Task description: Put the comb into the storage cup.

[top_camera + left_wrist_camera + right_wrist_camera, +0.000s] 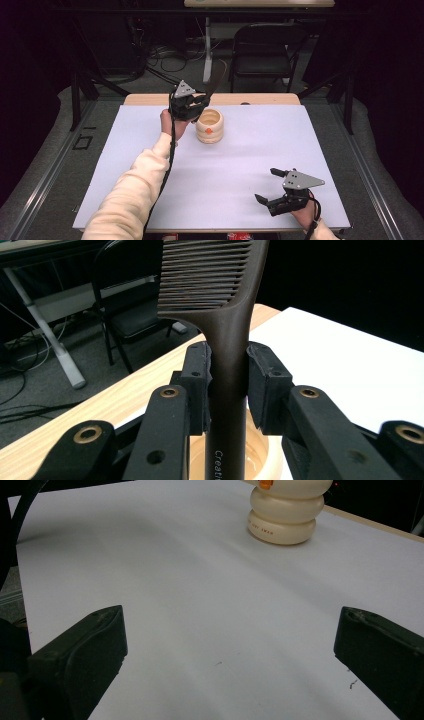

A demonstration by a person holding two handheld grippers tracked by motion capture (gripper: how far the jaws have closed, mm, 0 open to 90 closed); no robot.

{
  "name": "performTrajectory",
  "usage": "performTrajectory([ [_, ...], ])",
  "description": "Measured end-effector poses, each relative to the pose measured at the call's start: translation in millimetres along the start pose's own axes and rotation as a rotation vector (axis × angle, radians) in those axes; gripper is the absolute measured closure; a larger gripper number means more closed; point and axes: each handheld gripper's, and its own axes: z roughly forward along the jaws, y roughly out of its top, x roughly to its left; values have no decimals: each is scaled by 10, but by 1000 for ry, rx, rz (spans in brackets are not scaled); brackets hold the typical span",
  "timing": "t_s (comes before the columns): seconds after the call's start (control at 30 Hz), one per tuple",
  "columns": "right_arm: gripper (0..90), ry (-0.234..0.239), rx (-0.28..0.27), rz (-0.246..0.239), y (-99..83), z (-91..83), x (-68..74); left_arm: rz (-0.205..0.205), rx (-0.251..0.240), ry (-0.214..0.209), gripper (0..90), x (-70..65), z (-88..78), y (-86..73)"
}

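Brown plastic comb stands clamped by its handle in my left claw, upright above the cream ribbed cup for dropping in, while my right claw rests open on the white bench.

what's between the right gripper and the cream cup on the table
Nothing: bare white table runs from the open right gripper to the cream cup, as the right gripper view shows.
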Motion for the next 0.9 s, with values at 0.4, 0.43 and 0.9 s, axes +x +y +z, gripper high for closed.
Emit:
performTrajectory([
  [0.4, 1, 1, -2, 1, 0, 1, 0, 1, -23, -1, 720, 6, 71, 76],
  [0.43, 1, 1, -2, 1, 0, 1, 0, 1, -23, -1, 720, 6, 71, 76],
  [0.9, 1, 2, 1, 4, -3, 3, 1, -7, -60, -29, 720, 23, 169, 62],
])
